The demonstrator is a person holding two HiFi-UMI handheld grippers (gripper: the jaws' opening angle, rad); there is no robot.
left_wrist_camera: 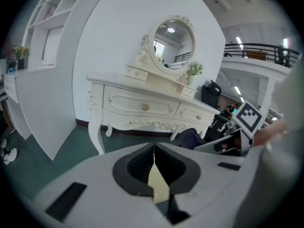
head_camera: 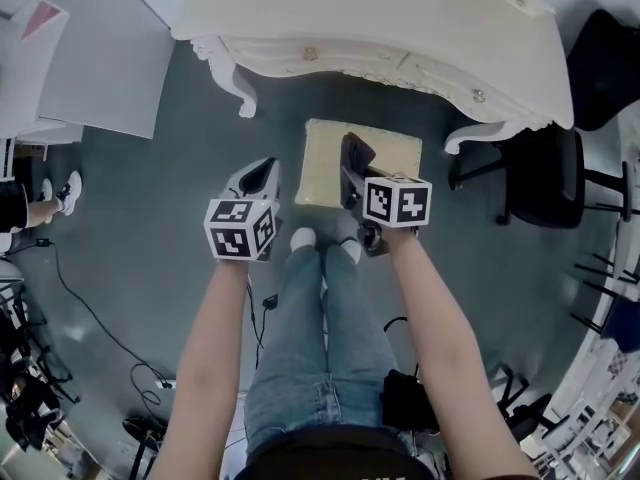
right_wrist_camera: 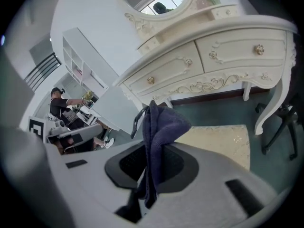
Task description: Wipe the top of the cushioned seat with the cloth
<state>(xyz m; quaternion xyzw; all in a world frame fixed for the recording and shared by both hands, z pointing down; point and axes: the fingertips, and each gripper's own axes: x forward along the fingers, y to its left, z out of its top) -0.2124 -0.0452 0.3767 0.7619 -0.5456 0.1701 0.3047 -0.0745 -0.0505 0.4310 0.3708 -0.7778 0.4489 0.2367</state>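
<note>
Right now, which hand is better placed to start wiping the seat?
Right. The right gripper has its jaws shut on the cloth over the seat; the left gripper is shut, empty, beside it.

cushioned seat (head_camera: 392, 158) top open, dresser (head_camera: 400, 18) behind

Layout, seen from above. The dressing table (head_camera: 400, 18) stands at the far side, with a mirror (left_wrist_camera: 172, 41) on its top. The cushioned seat (head_camera: 395, 151) stands on the floor just before the table, between its front legs. The right gripper (head_camera: 352, 150) is over the seat's left part, with the cloth (right_wrist_camera: 159, 127) between its jaws. The left gripper (head_camera: 262, 171) is over the floor just left of the seat. An office chair (head_camera: 545, 173) stands to the seat's right. The person's feet (head_camera: 303, 238) are at its near edge.
</note>
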